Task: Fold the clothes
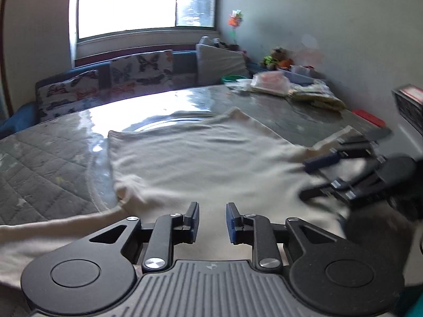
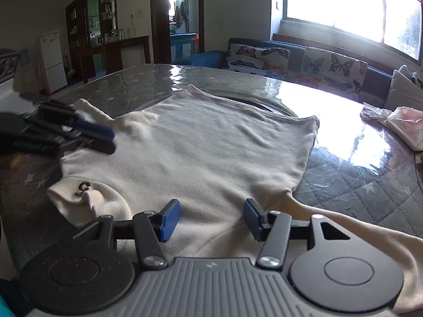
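Observation:
A cream long-sleeved top [image 1: 201, 158] lies spread flat on the table, also in the right wrist view [image 2: 211, 145]. One sleeve [image 1: 53, 235] trails toward the left near edge. My left gripper [image 1: 212, 223] is open and empty, hovering over the top's near edge; it shows blurred at the left of the right wrist view [image 2: 108, 140]. My right gripper [image 2: 211, 218] is open and empty above the top, with a sleeve [image 2: 357, 227] running off to its right. It shows blurred at the right of the left wrist view [image 1: 309, 179].
The table [image 1: 47, 163] has a quilted grey cover under glossy plastic. Bags and boxes [image 1: 285, 84] sit at its far right corner, and a tissue pack [image 2: 404, 126] too. A butterfly-patterned sofa [image 2: 304, 60] runs under the window behind.

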A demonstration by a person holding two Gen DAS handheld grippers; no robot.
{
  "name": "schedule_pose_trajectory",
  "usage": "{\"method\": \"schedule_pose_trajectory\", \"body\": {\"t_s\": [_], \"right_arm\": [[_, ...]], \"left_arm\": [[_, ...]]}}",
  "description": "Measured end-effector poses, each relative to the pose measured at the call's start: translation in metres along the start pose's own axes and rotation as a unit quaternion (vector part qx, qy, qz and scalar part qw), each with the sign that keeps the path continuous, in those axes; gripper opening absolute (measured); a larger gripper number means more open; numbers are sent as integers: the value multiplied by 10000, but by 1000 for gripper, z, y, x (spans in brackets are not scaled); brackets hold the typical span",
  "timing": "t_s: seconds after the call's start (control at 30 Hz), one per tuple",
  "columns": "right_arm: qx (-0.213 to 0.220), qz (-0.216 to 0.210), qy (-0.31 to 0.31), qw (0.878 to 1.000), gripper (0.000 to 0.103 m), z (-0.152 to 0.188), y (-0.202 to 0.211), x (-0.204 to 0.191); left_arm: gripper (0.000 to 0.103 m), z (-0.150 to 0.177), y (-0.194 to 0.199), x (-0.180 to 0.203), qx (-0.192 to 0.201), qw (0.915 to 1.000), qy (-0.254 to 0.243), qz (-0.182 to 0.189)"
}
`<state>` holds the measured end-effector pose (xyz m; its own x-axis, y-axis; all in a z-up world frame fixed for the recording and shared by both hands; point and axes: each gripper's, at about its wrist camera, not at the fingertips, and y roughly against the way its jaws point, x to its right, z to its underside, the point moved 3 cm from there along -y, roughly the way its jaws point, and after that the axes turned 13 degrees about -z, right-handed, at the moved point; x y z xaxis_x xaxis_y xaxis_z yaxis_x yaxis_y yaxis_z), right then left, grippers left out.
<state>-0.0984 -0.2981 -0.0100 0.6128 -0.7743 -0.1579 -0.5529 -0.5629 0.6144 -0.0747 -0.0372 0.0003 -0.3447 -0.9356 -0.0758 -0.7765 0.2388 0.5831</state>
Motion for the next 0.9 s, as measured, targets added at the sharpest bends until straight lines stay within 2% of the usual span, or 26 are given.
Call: {"method": "schedule_pose_trajectory", "body": {"t_s": [0.1,0.2,0.33,0.57,0.6,0.67,0.9], "right_arm": [[30,18,-60,10000,56,-3,-5,1],[33,97,-123,9999,58,-5,-9,7],[52,165,-203,9996,58,-6,-9,14],[76,250,-247,9994,60,-10,-14,21],[71,262,-263,9993,60,-11,-14,23],[60,281,-301,9991,60,-12,-15,25],[90,332,-489,9982,60,-27,-22,35]], "left_arm": [[25,-11,-24,-19,-210,9988,407,-147],[25,-11,-45,-34,-450,9967,531,-421],[25,-11,-52,-40,-399,9960,658,-445],[26,-15,-60,-35,-329,9961,541,-620],[27,-16,-61,-35,-329,9960,546,-633],[37,-16,-62,-35,-312,9961,522,-634],[46,-24,-69,-29,-281,9966,356,-687]]}}
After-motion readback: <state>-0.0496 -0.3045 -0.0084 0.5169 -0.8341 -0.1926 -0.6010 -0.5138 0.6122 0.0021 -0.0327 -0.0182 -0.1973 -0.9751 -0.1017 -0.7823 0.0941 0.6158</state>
